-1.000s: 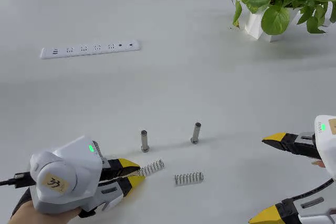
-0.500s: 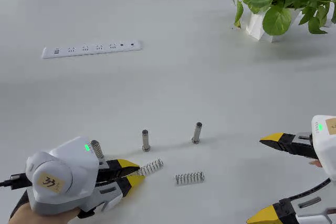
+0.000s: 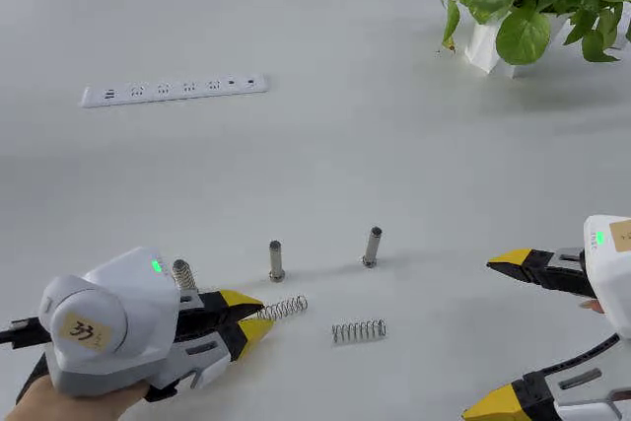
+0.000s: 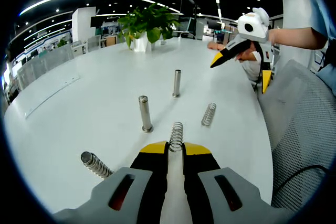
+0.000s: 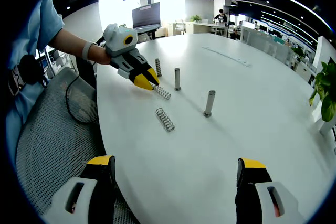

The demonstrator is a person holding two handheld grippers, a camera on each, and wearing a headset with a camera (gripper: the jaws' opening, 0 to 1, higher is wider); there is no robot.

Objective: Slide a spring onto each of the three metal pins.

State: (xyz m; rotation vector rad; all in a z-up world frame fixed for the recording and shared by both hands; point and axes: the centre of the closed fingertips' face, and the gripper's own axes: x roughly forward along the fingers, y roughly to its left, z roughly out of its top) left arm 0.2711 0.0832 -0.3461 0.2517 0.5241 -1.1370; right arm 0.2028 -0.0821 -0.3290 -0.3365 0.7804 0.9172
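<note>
My left gripper (image 3: 258, 318) (image 4: 176, 148) is shut on the near end of a spring (image 3: 285, 308) (image 4: 176, 132), which points out low over the white table. Beyond it stand two bare metal pins (image 3: 276, 260) (image 3: 372, 246) (image 4: 145, 114) (image 4: 177, 83). A third pin (image 3: 183, 275) (image 4: 95, 164) wears a spring and stands just left of the left gripper. A loose spring (image 3: 359, 330) (image 4: 209, 114) (image 5: 165, 119) lies flat on the table, right of the held one. My right gripper (image 3: 503, 332) (image 5: 176, 163) is wide open and holds nothing, well right of the pins.
A white power strip (image 3: 175, 90) lies at the far left of the table (image 3: 375, 135). A potted plant (image 3: 523, 7) stands at the far right corner. A mesh office chair (image 5: 58, 129) stands beside the table's near edge.
The left gripper has drawn back a little to the left with the spring still in it, uncovering the spring-covered pin. The right gripper has stayed in place.
</note>
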